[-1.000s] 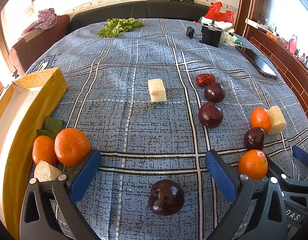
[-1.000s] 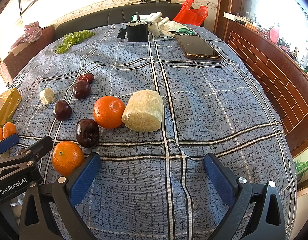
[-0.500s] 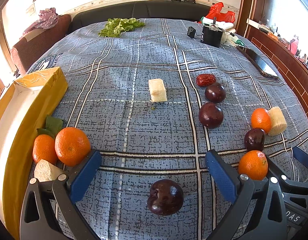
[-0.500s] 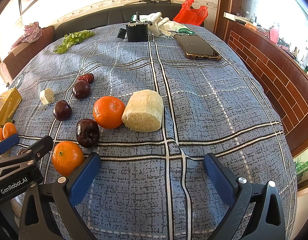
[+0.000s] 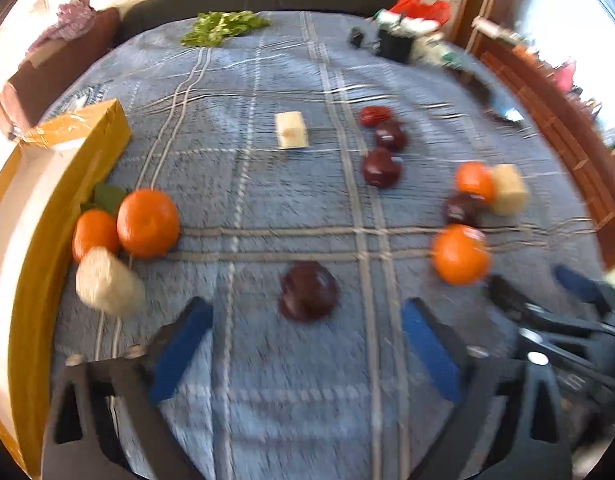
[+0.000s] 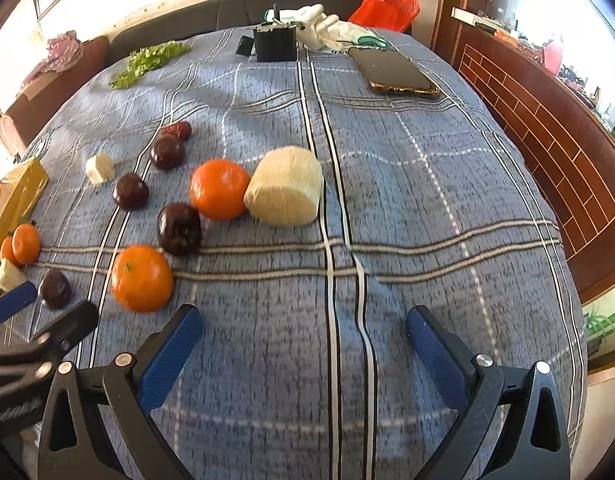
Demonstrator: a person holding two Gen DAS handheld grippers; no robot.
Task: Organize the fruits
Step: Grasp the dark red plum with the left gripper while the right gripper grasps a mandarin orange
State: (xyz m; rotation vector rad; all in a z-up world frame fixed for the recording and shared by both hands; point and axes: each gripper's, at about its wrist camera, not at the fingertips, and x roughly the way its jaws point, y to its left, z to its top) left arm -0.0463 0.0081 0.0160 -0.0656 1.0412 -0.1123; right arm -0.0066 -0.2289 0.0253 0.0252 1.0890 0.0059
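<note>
Left wrist: plum [image 5: 307, 297] before spread tongs [image 5: 307, 354], oranges [image 5: 147, 223] aside

Left gripper [image 5: 307, 344] and right gripper [image 6: 303, 344] — fingers spread wide (nothing held) — hover side by side.

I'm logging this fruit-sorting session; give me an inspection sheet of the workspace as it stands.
Surface: blue plaid cloth, wrinkled.
Job's things: four orange tangerines, nearest; dark purple plums, one ahead of the left gripper; pale cut cane chunks, largest; one red date; yellow cardboard box at left.
Clutter: green leafy bunch, black phone, small black box, red plastic bag.
Grippers: left gripper and right gripper open, empty.
Cables: nothing seen.
Surroundings: dark sofa back, brown wooden panel.
</note>
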